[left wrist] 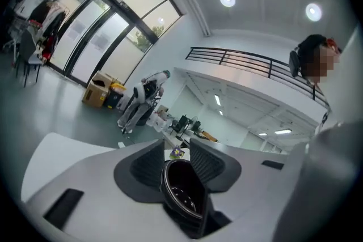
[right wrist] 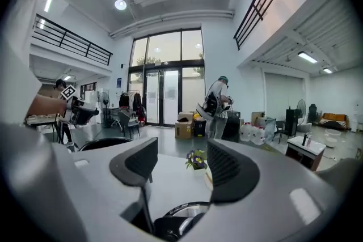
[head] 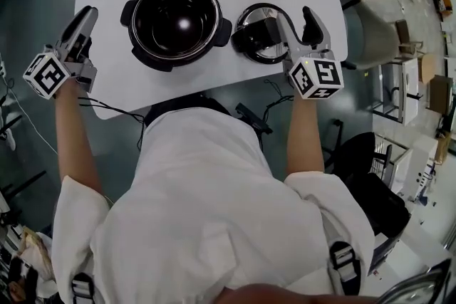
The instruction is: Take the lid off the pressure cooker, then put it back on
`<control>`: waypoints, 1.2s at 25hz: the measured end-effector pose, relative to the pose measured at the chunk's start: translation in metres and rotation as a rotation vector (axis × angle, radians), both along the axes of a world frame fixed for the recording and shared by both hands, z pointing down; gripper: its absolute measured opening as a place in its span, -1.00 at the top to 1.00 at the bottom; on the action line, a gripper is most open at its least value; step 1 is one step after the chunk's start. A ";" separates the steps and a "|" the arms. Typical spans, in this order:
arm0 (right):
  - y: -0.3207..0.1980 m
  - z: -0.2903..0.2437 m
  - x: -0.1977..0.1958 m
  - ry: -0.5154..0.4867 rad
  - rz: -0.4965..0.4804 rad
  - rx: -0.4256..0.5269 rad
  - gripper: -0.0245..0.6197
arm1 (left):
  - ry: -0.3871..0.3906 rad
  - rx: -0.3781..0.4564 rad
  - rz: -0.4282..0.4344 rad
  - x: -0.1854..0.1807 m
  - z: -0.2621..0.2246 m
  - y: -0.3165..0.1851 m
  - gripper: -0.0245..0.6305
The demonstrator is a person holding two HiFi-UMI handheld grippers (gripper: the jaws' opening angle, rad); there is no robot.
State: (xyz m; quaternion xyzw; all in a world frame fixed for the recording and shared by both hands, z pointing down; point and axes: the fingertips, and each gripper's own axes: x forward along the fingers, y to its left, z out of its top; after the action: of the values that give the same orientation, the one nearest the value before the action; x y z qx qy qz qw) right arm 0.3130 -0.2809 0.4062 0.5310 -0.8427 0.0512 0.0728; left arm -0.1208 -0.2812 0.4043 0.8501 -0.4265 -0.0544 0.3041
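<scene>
Lid [head: 249, 53]: just right of the pressure cooker [head: 176, 21]; we judge it heavy, rigid (slick rim), so we take its black handle [head: 262, 32].
Right gripper [head: 299, 21]: above lid, jaws apart, empty.
Left gripper [head: 84, 16]: left of cooker, released.

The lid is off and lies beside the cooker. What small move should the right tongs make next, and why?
Probably lower the right tongs onto the lid's black handle and close them. The lid lies to the right of the open cooker, and the tongs stand open over that handle, gripping nothing yet.
</scene>
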 end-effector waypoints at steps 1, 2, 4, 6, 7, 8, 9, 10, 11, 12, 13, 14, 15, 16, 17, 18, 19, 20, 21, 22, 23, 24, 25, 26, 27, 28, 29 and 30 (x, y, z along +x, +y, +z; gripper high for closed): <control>-0.004 0.006 0.003 0.015 -0.008 -0.028 0.07 | 0.030 -0.039 0.011 0.000 0.007 -0.004 0.52; -0.007 0.013 0.007 0.030 -0.018 -0.060 0.07 | 0.076 -0.085 0.021 -0.001 0.015 -0.008 0.51; -0.012 0.034 0.012 0.049 -0.042 -0.135 0.07 | 0.194 -0.172 0.050 0.001 0.034 -0.017 0.46; -0.013 0.056 0.015 0.063 -0.064 -0.215 0.07 | 0.288 -0.239 0.068 0.003 0.051 -0.023 0.44; -0.012 0.066 0.017 0.073 -0.071 -0.250 0.07 | 0.315 -0.270 0.060 0.001 0.061 -0.025 0.41; -0.011 0.074 0.019 0.082 -0.075 -0.280 0.07 | 0.331 -0.298 0.044 -0.002 0.072 -0.026 0.39; -0.010 0.082 0.020 0.088 -0.078 -0.306 0.07 | 0.342 -0.323 0.027 -0.005 0.082 -0.027 0.39; -0.010 0.091 0.022 0.091 -0.082 -0.333 0.07 | 0.352 -0.345 0.013 -0.007 0.092 -0.028 0.39; -0.010 0.101 0.023 0.093 -0.087 -0.362 0.07 | 0.367 -0.368 0.002 -0.008 0.102 -0.028 0.38; -0.011 0.111 0.024 0.094 -0.095 -0.395 0.07 | 0.391 -0.392 -0.007 -0.008 0.111 -0.027 0.38; -0.011 0.121 0.024 0.095 -0.104 -0.429 0.07 | 0.423 -0.413 -0.013 -0.007 0.119 -0.026 0.37; -0.010 0.130 0.025 0.099 -0.114 -0.462 0.07 | 0.456 -0.430 -0.017 -0.006 0.126 -0.025 0.36; -0.010 0.138 0.026 0.105 -0.124 -0.493 0.07 | 0.485 -0.440 -0.016 -0.004 0.131 -0.024 0.36; -0.010 0.144 0.028 0.115 -0.133 -0.520 0.07 | 0.507 -0.445 -0.012 0.000 0.134 -0.023 0.36; -0.010 0.150 0.029 0.125 -0.140 -0.545 0.07 | 0.523 -0.447 -0.005 0.005 0.135 -0.023 0.35; -0.011 0.157 0.030 0.136 -0.145 -0.568 0.07 | 0.535 -0.448 0.004 0.010 0.136 -0.023 0.35; -0.011 0.164 0.032 0.147 -0.147 -0.593 0.07 | 0.542 -0.449 0.014 0.015 0.137 -0.022 0.35; -0.010 0.173 0.035 0.157 -0.145 -0.620 0.07 | 0.546 -0.452 0.022 0.019 0.139 -0.020 0.35; -0.009 0.182 0.040 0.166 -0.141 -0.648 0.07 | 0.550 -0.457 0.025 0.023 0.141 -0.019 0.36; -0.009 0.189 0.044 0.172 -0.136 -0.673 0.07 | 0.557 -0.463 0.024 0.025 0.142 -0.019 0.36; -0.008 0.195 0.048 0.176 -0.130 -0.693 0.07 | 0.565 -0.468 0.021 0.027 0.144 -0.018 0.36; -0.008 0.200 0.050 0.177 -0.127 -0.709 0.07 | 0.572 -0.471 0.019 0.028 0.144 -0.018 0.38; -0.007 0.204 0.051 0.176 -0.127 -0.726 0.07 | 0.575 -0.470 0.019 0.028 0.144 -0.017 0.44; -0.004 0.208 0.050 0.172 -0.131 -0.746 0.07 | 0.576 -0.468 0.019 0.029 0.145 -0.017 0.49; -0.001 0.214 0.050 0.171 -0.137 -0.769 0.07 | 0.580 -0.464 0.018 0.029 0.146 -0.016 0.51; 0.002 0.220 0.051 0.176 -0.140 -0.791 0.07 | 0.589 -0.460 0.016 0.030 0.148 -0.017 0.53; 0.005 0.227 0.053 0.187 -0.139 -0.809 0.07 | 0.600 -0.456 0.014 0.031 0.148 -0.018 0.57; 0.005 0.234 0.056 0.206 -0.134 -0.820 0.07 | 0.611 -0.454 0.013 0.032 0.149 -0.019 0.61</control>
State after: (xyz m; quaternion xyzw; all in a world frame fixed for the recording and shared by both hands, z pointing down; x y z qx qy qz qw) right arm 0.3691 -0.2756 0.6402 0.4044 -0.7735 0.3239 0.3649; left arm -0.0884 -0.3000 0.5531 0.7082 -0.3120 -0.2076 0.5983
